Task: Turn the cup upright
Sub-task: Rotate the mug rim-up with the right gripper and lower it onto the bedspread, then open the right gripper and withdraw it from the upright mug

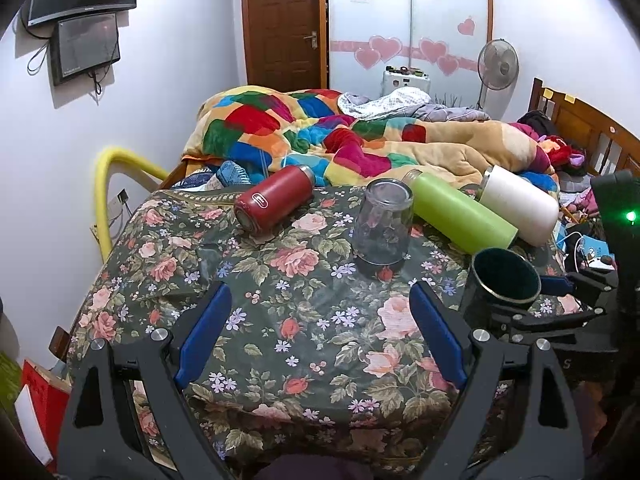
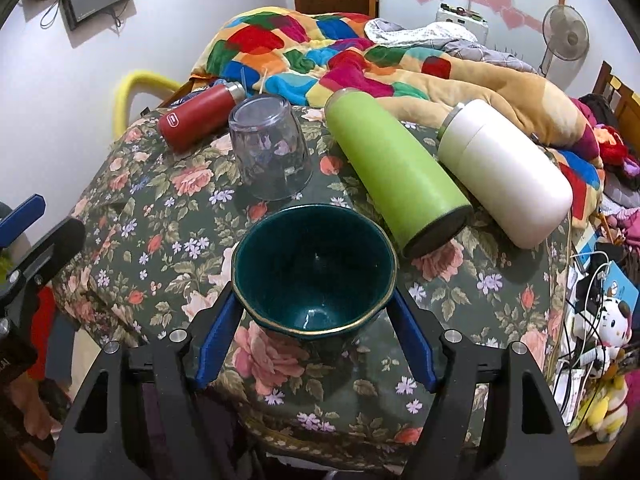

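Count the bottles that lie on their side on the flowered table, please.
3. The red bottle lies at the far left, the green bottle right of the upturned glass, and the white bottle beside the green one. None seems hidden.

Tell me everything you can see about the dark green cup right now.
The dark green cup looks like glazed ceramic, glossy teal inside, with a thin gold rim that is wavy rather than round. It is empty and its mouth faces up toward the camera, so it appears upright. It sits between the blue pads of the right tongs, which close on its sides, above the floral tablecloth. Whether its base touches the cloth is hidden. No handle shows.
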A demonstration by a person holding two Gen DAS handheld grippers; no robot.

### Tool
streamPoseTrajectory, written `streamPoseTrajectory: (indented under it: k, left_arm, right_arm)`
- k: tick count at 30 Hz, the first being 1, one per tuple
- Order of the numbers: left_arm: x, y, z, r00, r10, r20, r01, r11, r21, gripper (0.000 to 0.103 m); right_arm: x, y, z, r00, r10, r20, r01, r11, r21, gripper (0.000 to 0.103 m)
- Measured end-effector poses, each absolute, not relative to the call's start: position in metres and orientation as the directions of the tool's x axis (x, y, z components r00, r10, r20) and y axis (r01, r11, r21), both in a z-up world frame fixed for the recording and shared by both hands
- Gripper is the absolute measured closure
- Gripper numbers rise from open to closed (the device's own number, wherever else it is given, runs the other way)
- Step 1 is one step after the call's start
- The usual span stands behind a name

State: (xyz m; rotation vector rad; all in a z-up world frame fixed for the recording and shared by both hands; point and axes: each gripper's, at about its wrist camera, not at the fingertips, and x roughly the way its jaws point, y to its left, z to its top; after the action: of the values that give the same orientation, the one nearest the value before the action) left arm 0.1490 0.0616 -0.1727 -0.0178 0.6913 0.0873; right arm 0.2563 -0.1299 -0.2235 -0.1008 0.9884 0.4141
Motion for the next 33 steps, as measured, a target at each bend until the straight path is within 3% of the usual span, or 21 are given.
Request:
streamPoseTrajectory:
  k: [10, 18, 23, 33]
  left_arm:
    - [0.133, 0.052, -0.16, 0.778, 0.067, -0.625, -0.072, 0.997, 0.016, 0.013]
    - [0.11, 0.038, -0.124, 0.823, 0.012, -0.567, -0.027, 0.999, -0.018, 0.013]
    - [0.089, 0.023, -0.093, 0.864, -0.024, -0.503, 0.008, 0.999, -0.034, 0.013]
    - [0.016, -0.003, -0.017, 0.963, -0.046, -0.264, 0.043, 0.999, -0.016, 0.007]
  right_arm:
    - [0.24, -0.126, -0.229, 0.458, 0.28, -0.844, -0.419, 0.905, 0.073, 0.031]
    - [0.213, -0.152, -0.19, 0.534, 0.316, -0.785, -0.407, 0.909, 0.09, 0.031]
    - [0.181, -0.182, -0.133, 0.665, 0.338, -0.666, -0.385, 0.919, 0.083, 0.031]
    - [0.101, -0.227, -0.037, 0.871, 0.353, -0.341, -0.34, 0.935, 0.099, 0.031]
